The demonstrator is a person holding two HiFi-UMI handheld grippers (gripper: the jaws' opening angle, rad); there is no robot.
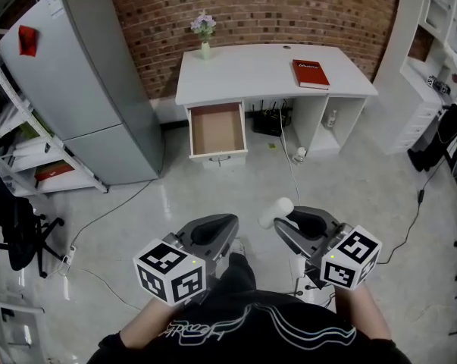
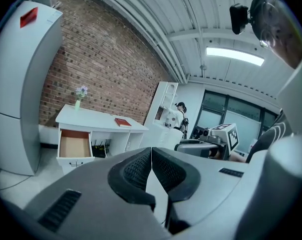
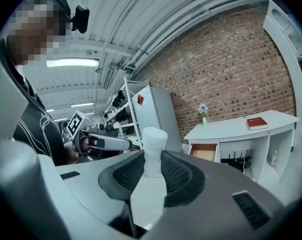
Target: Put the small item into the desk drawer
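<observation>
**A:** So where's the small white item (image 1: 275, 213) right now?

**B:** It's pinched in the right gripper (image 1: 283, 223). The pads (image 3: 178, 176) are closed on its lower part and the wider capped end pokes out past the tips. It looks like a little white cylinder with a narrower neck. Can't tell what it actually is.

**A:** Which way is it pointing?

**B:** The long axis runs along the jaws, so from the head view it's aimed forward and a bit left, roughly at the desk (image 1: 251, 70). In the right gripper view it just stands straight up between the pads.

**A:** And the drawer?

**B:** The drawer (image 1: 219, 155) is pulled out at the left end of the desk, and it looks bare inside. It's well apart from both grippers, across open floor — ahead and to the left of the item.

**A:** Is the left one doing anything?

**B:** Nope. The left gripper (image 1: 226, 224) has its jaws pressed together on nothing, and it hangs just beside the right one. Funny thing — the drawer lines up more with the left gripper than the right, but the item's on the right. So my guess is the carry goes forward and drifts left, then the item tips down over the open top. The red book (image 1: 310, 73) and the flower vase (image 1: 205, 45) sit up on the desktop, clear of the drawer mouth, so I doubt they'd get in the way.
</observation>
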